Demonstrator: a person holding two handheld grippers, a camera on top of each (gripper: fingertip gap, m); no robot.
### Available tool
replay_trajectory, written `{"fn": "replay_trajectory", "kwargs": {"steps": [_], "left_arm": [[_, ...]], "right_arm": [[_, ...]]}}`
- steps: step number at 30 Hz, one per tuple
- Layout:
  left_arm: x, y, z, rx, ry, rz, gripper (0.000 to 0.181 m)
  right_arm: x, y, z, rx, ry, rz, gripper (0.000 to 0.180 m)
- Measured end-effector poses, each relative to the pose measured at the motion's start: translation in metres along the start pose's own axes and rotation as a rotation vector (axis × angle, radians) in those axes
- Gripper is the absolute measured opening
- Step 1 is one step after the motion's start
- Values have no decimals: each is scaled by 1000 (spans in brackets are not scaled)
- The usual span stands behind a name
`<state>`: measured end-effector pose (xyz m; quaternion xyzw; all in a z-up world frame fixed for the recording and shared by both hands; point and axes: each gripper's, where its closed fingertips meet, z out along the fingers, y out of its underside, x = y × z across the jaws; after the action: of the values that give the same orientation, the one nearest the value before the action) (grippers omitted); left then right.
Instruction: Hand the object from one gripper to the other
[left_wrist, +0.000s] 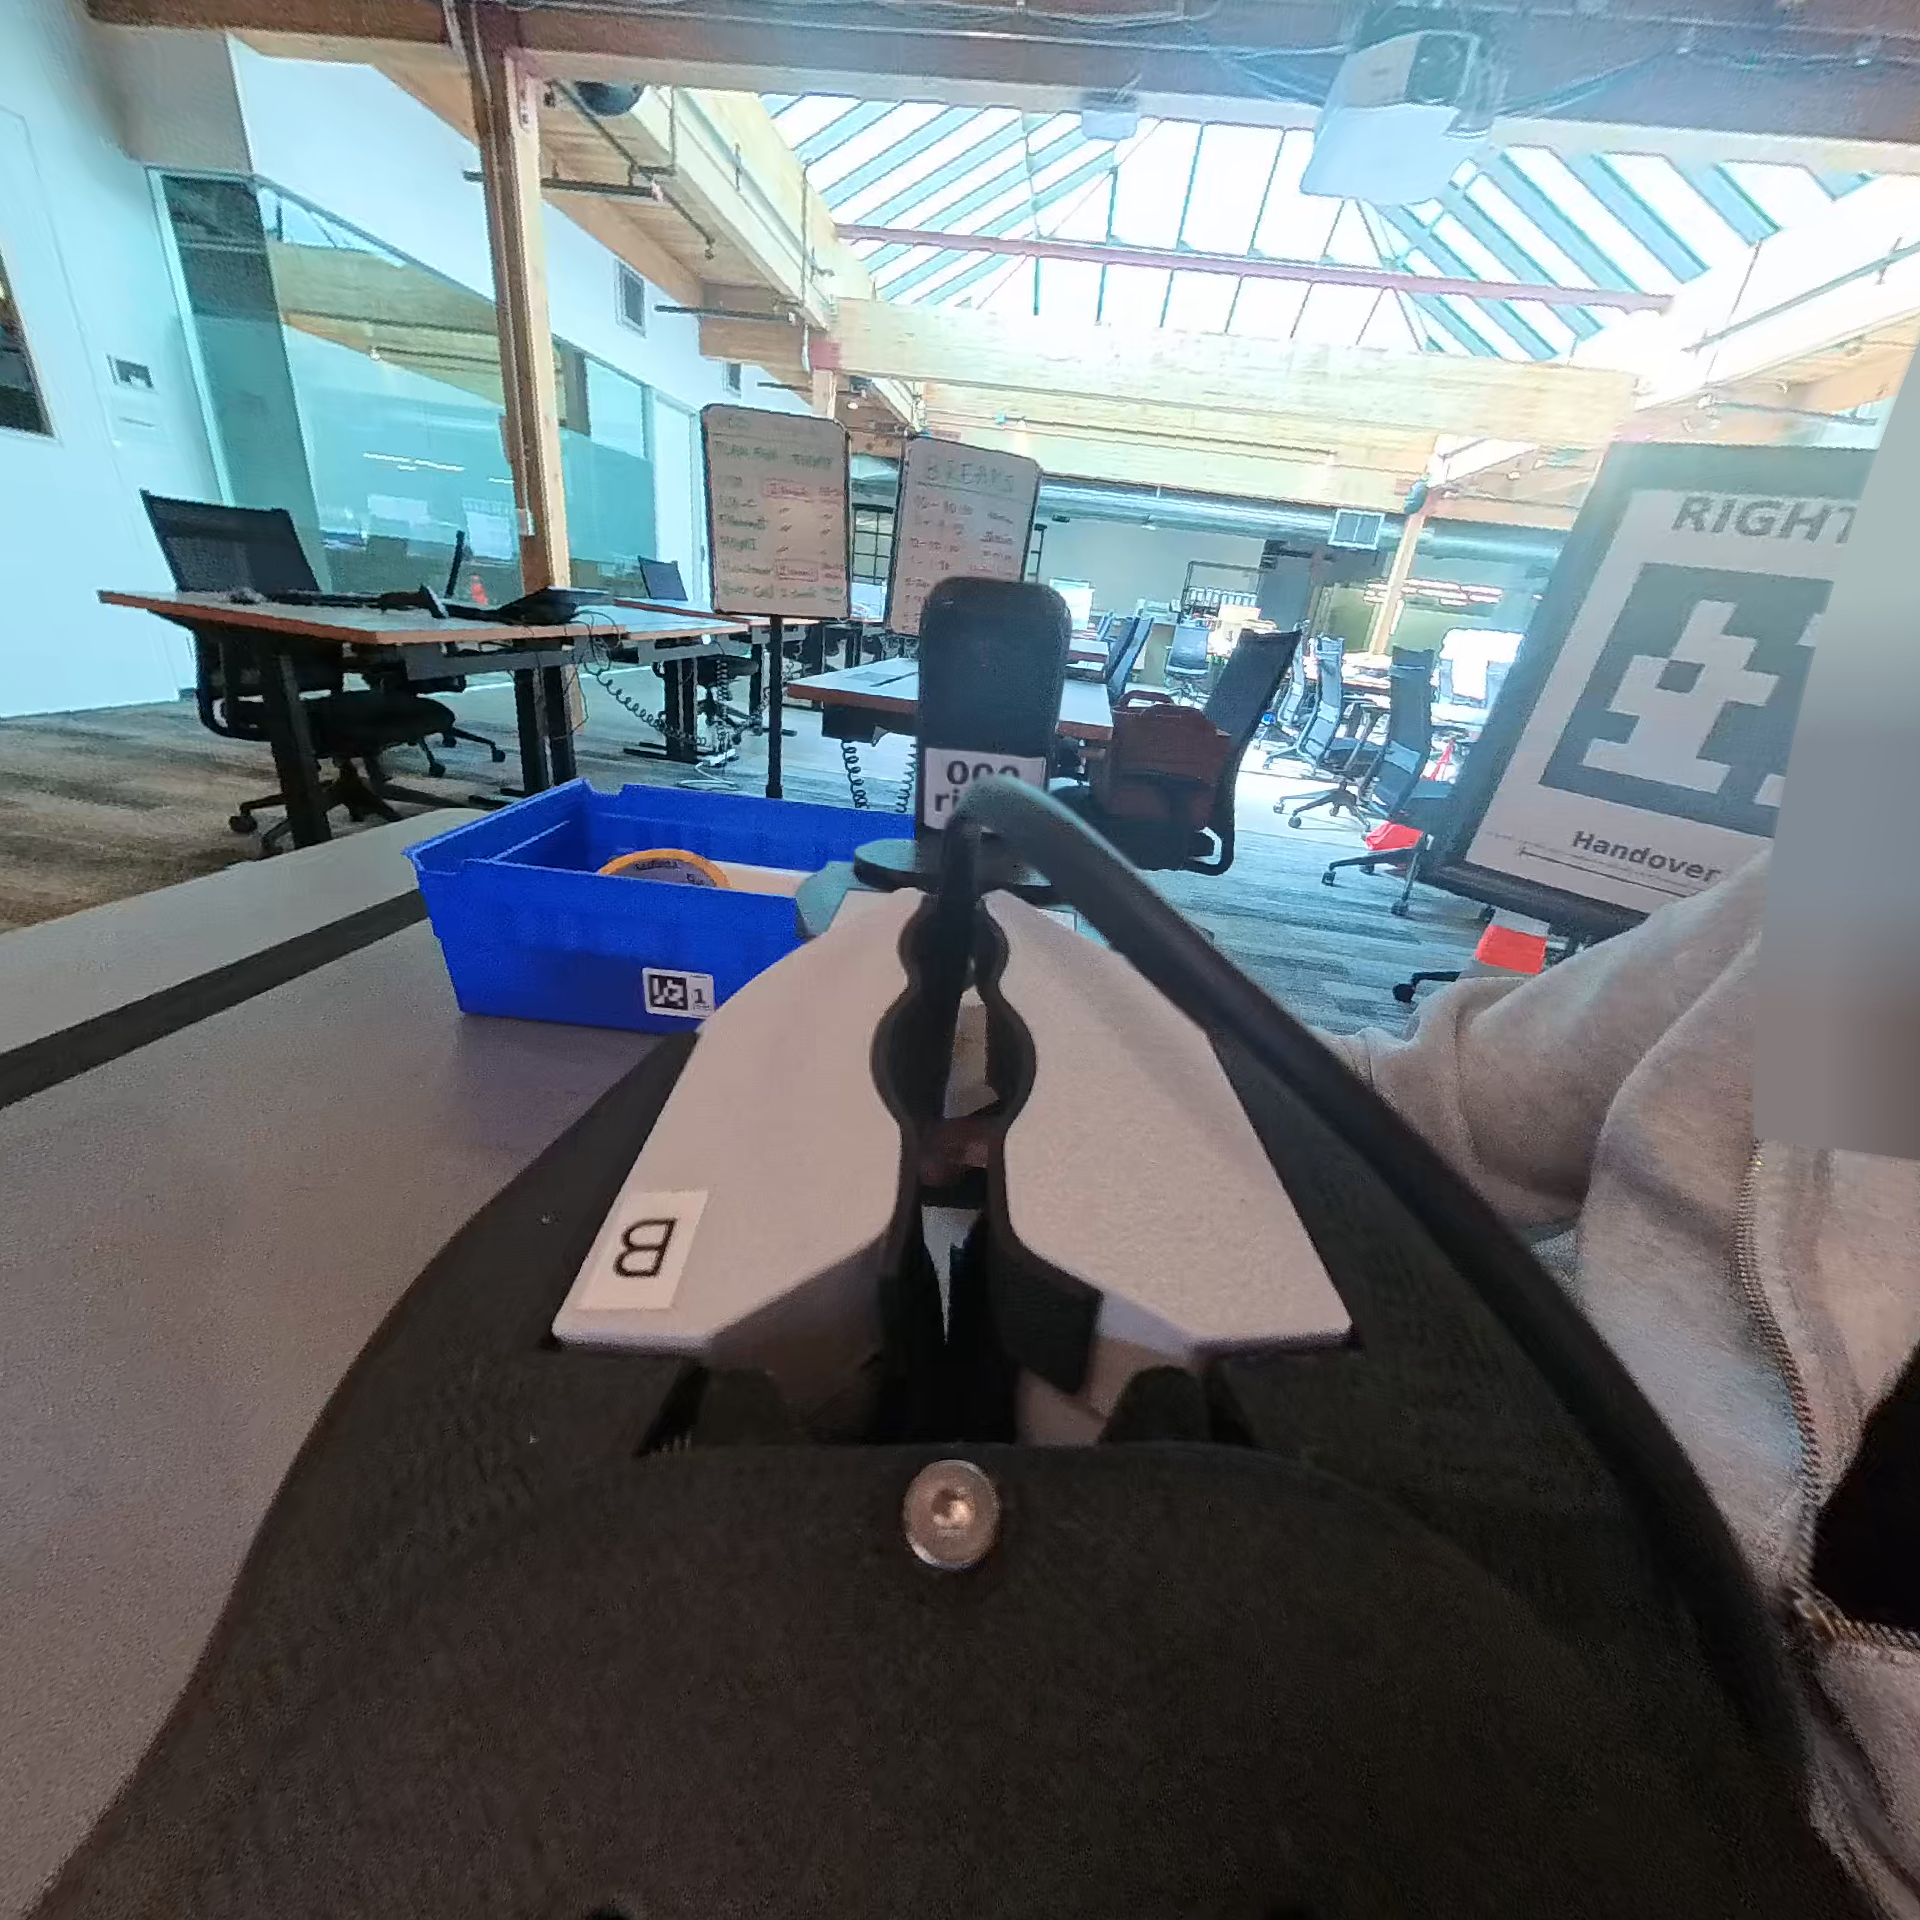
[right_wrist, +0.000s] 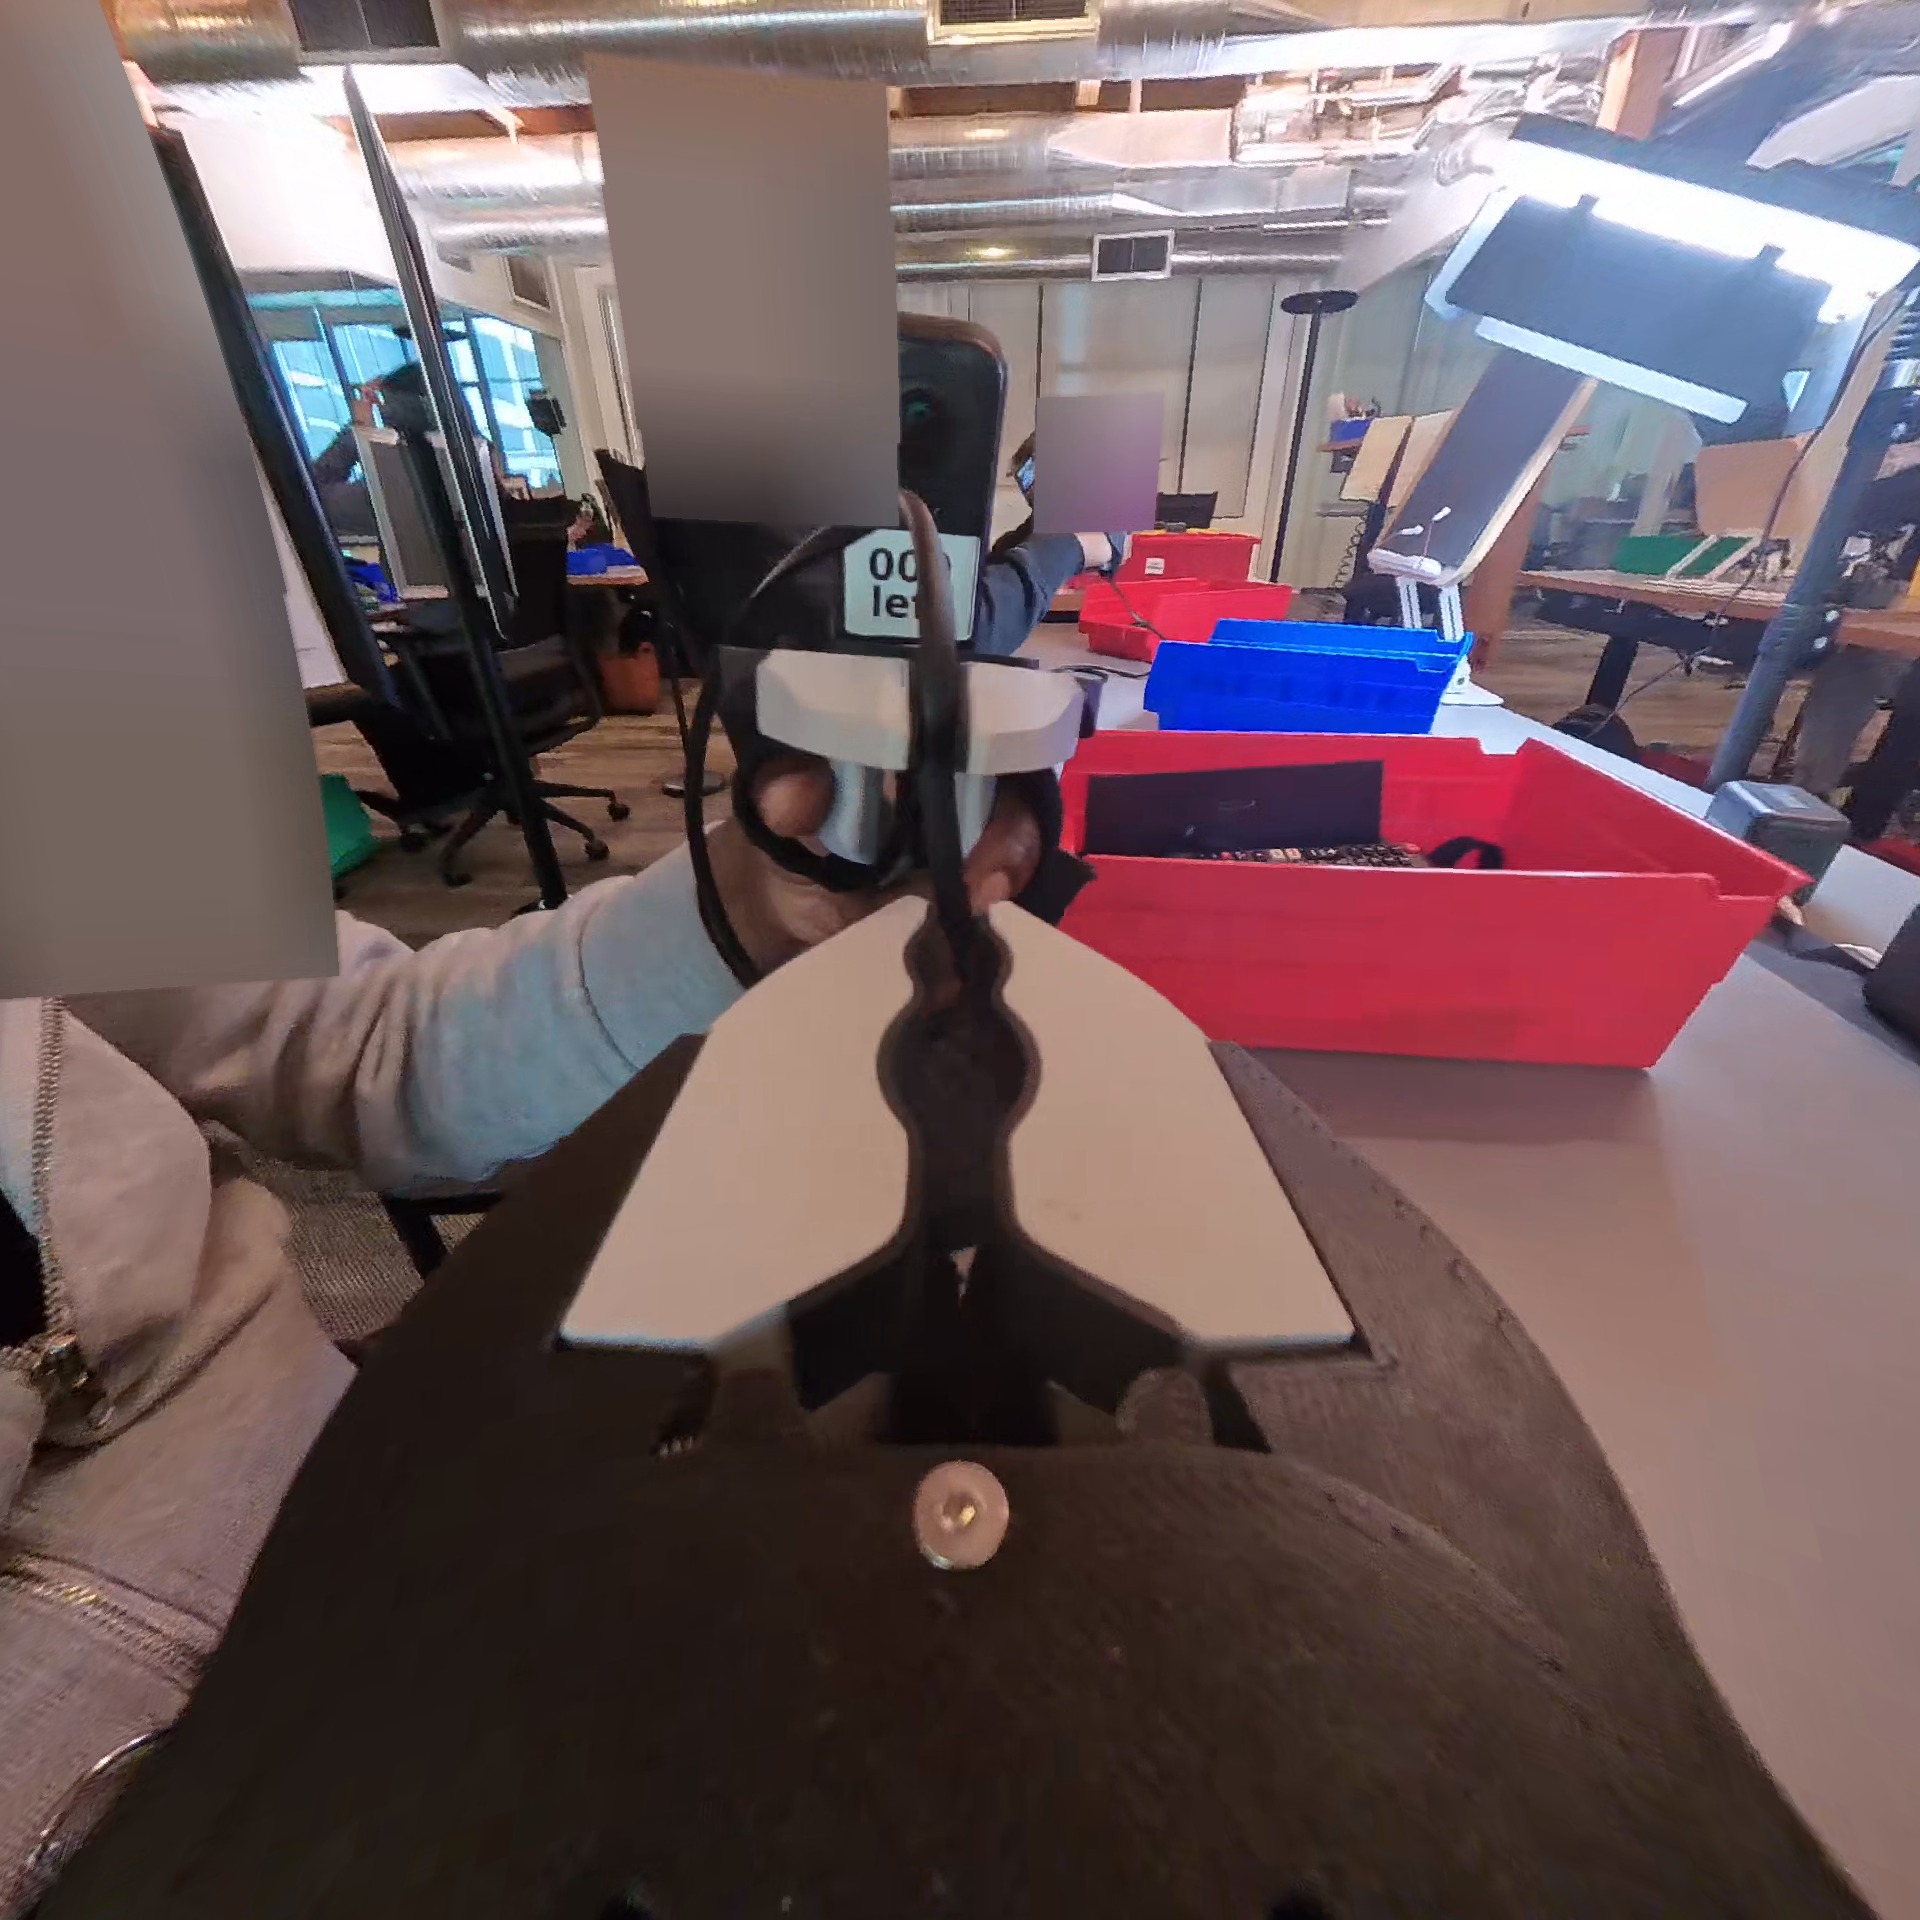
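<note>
Both grippers meet nose to nose above the grey desk (left_wrist: 208, 1195), the left gripper (left_wrist: 956, 940) and right gripper (right_wrist: 961, 940) each pinching the thin, floppy black cable (right_wrist: 935, 748), light but best nipped along its slack loop.

On grey flat table (left_wrist: 208, 1195), far side: blue plastic bin (left_wrist: 582, 935), yellow tape roll (left_wrist: 663, 868) inside. Elsewhere on table: red plastic bin (right_wrist: 1351, 966), stacked blue plastic bins (right_wrist: 1299, 675) behind. By table's near edge: thin black cable (left_wrist: 1143, 914), pinched between left gripper (left_wrist: 951, 935) and right gripper (right_wrist: 956, 935).
</note>
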<state>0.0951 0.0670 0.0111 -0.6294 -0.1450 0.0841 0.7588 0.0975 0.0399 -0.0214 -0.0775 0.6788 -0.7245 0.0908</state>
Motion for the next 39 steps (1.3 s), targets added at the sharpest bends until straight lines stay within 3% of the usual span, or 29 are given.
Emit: {"fn": "replay_trajectory", "kwargs": {"steps": [2, 5, 7, 9, 11, 14, 17, 24, 27, 30, 32, 33, 34, 39], "left_arm": [[-6, 3, 0, -8, 11, -22, 7], [-19, 24, 1, -98, 36, -12, 29], [-26, 46, 6, -188, 80, -51, 34], [-30, 64, 14, -234, 139, -106, 28], [-31, 79, 19, -268, 193, -157, 4], [-36, 86, 19, -267, 204, -173, 3], [-41, 81, 20, -199, 189, -120, 3], [-27, 37, 6, 105, 171, 52, 3], [-26, 28, -1, 168, 172, 85, 3], [-30, 38, 7, 115, 153, 105, 4], [-29, 42, 11, 91, 162, 116, 3], [-28, 40, 12, 101, 164, 110, 3], [-30, 41, 12, 94, 154, 108, 3], [-37, 40, 5, 94, 108, 102, 3]], "right_arm": [[3, 2, -4, 22, 4, 31, 5], [14, 0, -16, 96, 38, 96, 4], [25, -2, -24, 143, 64, 169, 4], [32, 2, -27, 162, 77, 207, 4], [36, 8, -28, 171, 74, 236, 3], [42, 16, -29, 167, 61, 297, 4], [43, 15, -29, 207, 29, 389, 6], [41, 4, -28, 273, 34, 458, 37], [35, 24, -14, 144, 30, 402, 50], [23, 52, 1, -31, -9, 318, 56], [18, 61, 7, -87, -7, 239, 39], [19, 66, 8, -122, 19, 198, 10], [20, 70, 8, -150, 32, 171, 2], [20, 68, 6, -154, 30, 194, 0]]}}
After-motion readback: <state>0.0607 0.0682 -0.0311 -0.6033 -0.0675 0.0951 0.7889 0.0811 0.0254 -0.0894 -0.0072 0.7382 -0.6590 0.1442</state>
